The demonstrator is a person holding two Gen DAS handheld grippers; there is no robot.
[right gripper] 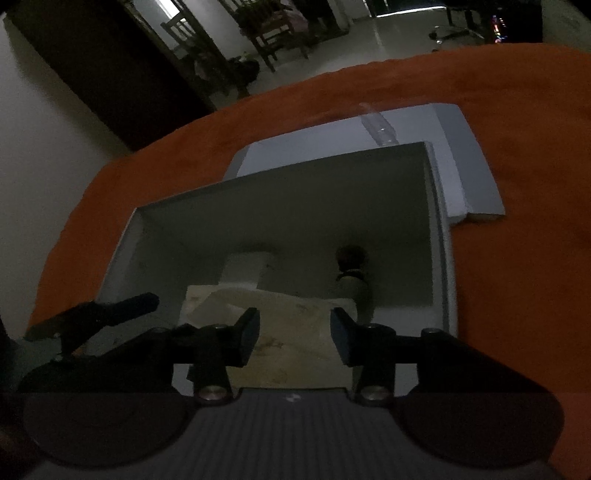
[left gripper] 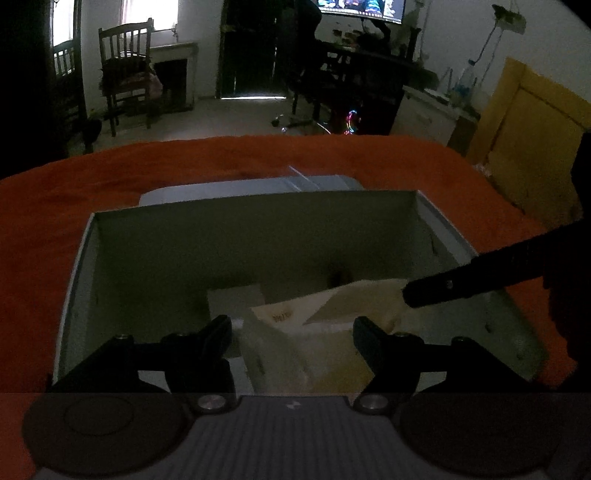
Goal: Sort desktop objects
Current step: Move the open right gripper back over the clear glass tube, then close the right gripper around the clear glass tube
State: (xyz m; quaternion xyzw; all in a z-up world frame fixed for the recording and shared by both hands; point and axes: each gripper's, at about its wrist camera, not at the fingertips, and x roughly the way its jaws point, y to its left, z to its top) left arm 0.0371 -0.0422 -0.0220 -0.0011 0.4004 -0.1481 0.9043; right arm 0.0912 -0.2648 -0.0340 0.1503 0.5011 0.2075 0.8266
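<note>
An open grey box (left gripper: 79, 280) (right gripper: 439, 236) stands on the orange cloth (left gripper: 55, 206) (right gripper: 517, 258). Inside it lie a cream paper packet (left gripper: 332, 306) (right gripper: 291, 339), a small white box (left gripper: 236, 299) (right gripper: 245, 267) and a little bottle with a dark round cap (right gripper: 352, 273). My left gripper (left gripper: 293, 328) hovers open over the packet at the box's near side. My right gripper (right gripper: 295, 325) is also open above the packet; one of its dark fingers (left gripper: 443, 291) reaches in from the right. Whether either touches the packet I cannot tell.
The grey lid (left gripper: 251, 190) (right gripper: 461, 158) lies flat behind the box with a clear plastic piece (right gripper: 376, 125) on it. Beyond the table are a wooden chair (left gripper: 125, 74), a dark desk with a lit screen (left gripper: 362, 11) and a yellow cabinet (left gripper: 528, 140).
</note>
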